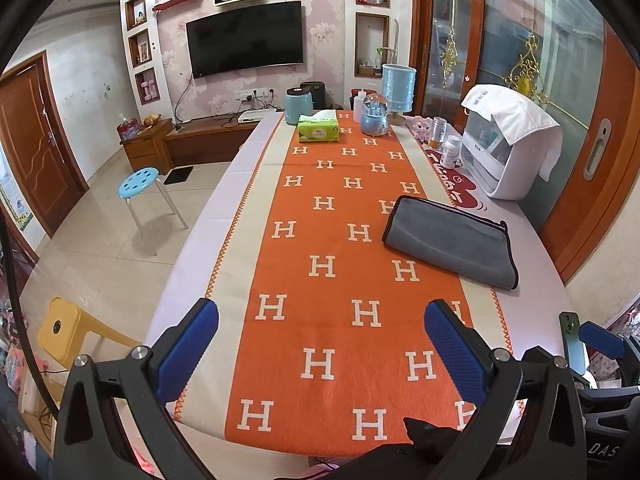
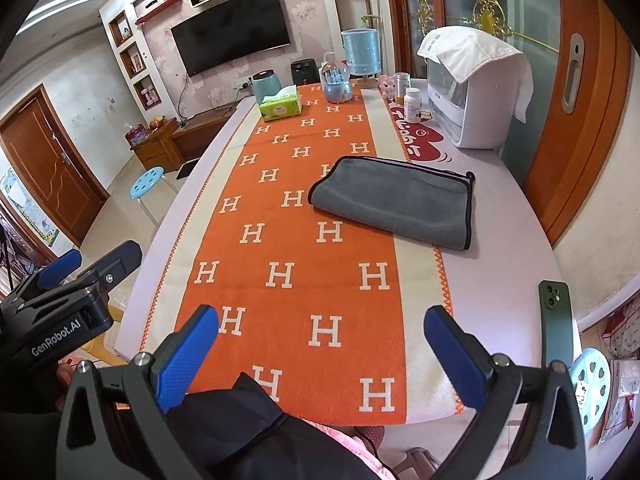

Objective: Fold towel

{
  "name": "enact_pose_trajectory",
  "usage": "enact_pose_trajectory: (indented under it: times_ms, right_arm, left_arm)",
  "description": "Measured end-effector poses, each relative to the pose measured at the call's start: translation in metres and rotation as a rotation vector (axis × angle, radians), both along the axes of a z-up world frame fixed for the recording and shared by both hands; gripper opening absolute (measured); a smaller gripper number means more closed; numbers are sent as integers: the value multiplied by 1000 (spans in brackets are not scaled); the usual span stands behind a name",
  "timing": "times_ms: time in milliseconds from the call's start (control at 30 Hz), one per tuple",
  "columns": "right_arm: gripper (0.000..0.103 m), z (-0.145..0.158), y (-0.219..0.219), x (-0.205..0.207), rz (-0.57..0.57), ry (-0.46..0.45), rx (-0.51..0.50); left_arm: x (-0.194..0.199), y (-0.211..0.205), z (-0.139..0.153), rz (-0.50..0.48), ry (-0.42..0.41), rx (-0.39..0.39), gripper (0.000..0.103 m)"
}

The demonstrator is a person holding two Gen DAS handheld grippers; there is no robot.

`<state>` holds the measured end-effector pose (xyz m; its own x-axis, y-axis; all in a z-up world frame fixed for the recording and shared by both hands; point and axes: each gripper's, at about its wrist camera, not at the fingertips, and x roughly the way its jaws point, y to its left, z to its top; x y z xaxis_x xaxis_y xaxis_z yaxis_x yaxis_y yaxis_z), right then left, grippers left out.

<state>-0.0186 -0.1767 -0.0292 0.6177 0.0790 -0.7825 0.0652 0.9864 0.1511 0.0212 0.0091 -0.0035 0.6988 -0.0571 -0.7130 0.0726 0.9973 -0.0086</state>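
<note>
Left wrist view: my left gripper [image 1: 322, 338] is released and empty, well short of the grey towel [image 1: 450, 240], which lies folded on the bench [image 1: 532, 300]. Right wrist view: my right gripper [image 2: 322, 340] is likewise released near the bench's front edge; I judge folding done or needing one more fold, which calls for reaching the towel's [image 2: 394, 204] near edge.

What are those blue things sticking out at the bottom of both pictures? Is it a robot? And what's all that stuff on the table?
No robot here. A person holds a grabbing tool in each hand, and each tool has two blue fingers and its own small camera. One picture looks out from the left gripper, the other from the right gripper. Both are open and hold nothing. On the table lies an orange cloth printed with H letters. A grey towel, already folded, rests on it. Farther back stand a green tissue box, a white bottle and a white machine with a white cloth on top.
</note>
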Motion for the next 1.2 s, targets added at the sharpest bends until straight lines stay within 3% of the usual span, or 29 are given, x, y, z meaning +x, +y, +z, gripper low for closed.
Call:
enact_pose_trajectory:
  times_ms: [1200]
  right_arm:
    - [103,-11,-12,9,-7,54,9]
  left_arm:
    - [4,-3,-4,-9,9,11,102]
